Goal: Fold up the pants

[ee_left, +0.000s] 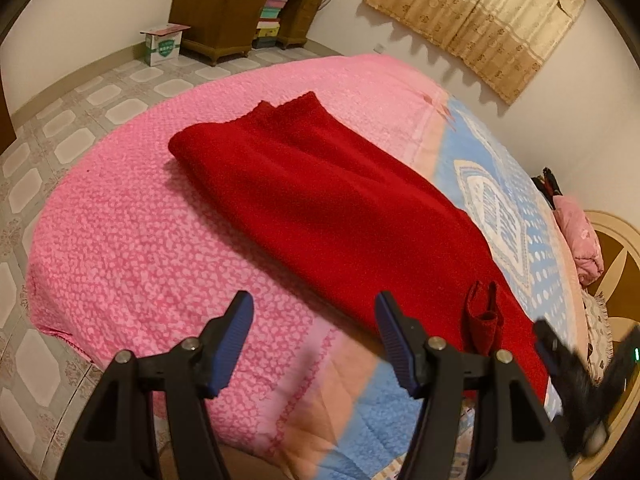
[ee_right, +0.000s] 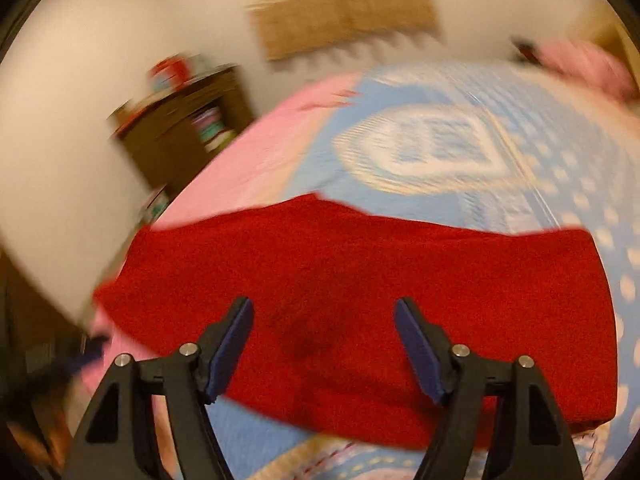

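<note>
Red fleece pants (ee_left: 320,200) lie lengthwise on the bed, one leg folded over the other, with the hems at the far end. A small red drawstring loop (ee_left: 482,320) sticks up near their near end. My left gripper (ee_left: 316,320) is open above the bedspread beside the pants' near edge, with nothing between its fingers. In the right wrist view, which is blurred, the red pants (ee_right: 360,280) spread across the frame. My right gripper (ee_right: 324,324) hangs open over them with only cloth below. The right gripper (ee_left: 576,376) shows as a dark blur at the left view's lower right.
The bed carries a pink bedspread (ee_left: 120,240) and a blue patterned blanket (ee_left: 500,208). A pink pillow (ee_left: 580,240) lies by the headboard. A wooden desk (ee_left: 240,8), a cardboard box (ee_left: 162,46) and tiled floor (ee_left: 60,128) lie beyond the bed's foot.
</note>
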Demonstrator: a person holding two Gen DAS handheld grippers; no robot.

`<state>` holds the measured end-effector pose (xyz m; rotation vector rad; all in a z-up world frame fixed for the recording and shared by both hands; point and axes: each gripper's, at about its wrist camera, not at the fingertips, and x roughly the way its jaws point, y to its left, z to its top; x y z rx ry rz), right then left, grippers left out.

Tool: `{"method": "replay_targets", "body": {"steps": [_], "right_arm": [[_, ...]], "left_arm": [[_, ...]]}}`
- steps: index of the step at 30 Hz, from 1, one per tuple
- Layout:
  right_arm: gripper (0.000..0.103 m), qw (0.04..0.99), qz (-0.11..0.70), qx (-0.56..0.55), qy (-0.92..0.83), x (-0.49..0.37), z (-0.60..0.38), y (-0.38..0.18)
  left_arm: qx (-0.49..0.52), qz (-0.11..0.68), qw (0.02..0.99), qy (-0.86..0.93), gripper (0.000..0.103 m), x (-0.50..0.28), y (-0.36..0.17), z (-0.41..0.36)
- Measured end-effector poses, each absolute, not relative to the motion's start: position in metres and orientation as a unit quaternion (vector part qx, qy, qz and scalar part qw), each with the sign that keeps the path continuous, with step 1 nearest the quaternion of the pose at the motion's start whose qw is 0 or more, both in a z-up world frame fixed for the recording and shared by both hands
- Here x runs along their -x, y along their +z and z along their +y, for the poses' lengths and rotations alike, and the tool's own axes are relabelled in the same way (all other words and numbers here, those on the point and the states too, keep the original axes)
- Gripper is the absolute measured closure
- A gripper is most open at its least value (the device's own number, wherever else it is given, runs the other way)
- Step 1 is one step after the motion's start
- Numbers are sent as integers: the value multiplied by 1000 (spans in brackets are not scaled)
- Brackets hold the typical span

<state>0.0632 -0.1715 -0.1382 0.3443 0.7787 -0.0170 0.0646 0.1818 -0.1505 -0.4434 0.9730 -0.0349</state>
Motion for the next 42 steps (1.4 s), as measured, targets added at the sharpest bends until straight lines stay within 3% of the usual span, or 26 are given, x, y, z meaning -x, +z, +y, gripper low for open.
{"method": "replay_targets", "body": {"steps": [4,6,8,12,15,21,26,28,29,32,33,42], "right_arm": [[36,892,421,-162,-19,-95,-168,-152],[53,890,436,-129,-35,-100,-152,-164],[56,879,460,-124,-35,-107,-137,-179],[82,879,464,-93,-59,-106,-125,-192],[89,879,464,-102,-48,-106,-130,-190],[90,895,431,-116,-1,-101,-118,-165],[89,874,471,-120,20,-110,-98,-202],[87,883,456,-108,22,-107,-96,-205],[78,885,453,-105,27,-107,-94,-205],[22,880,455,-107,82,-107,-85,-200],[16,878,458,-105,94,-107,-80,-195],[16,894,429,-94,89,-75,-78,-152]], "left_arm": [[208,467,859,-20,38,-66,-153,179],[211,470,857,-24,38,-66,-155,179],[217,472,854,-27,38,-67,-157,181],[248,473,845,-31,38,-68,-162,190],[272,471,839,-31,38,-67,-165,196],[246,467,849,-37,38,-67,-162,185],[245,468,848,-35,38,-68,-162,185],[254,471,844,-32,38,-69,-164,188],[256,473,843,-31,38,-69,-165,189],[256,477,840,-28,38,-70,-167,188],[254,477,841,-27,38,-70,-167,188],[273,480,834,-11,38,-68,-169,200]]}}
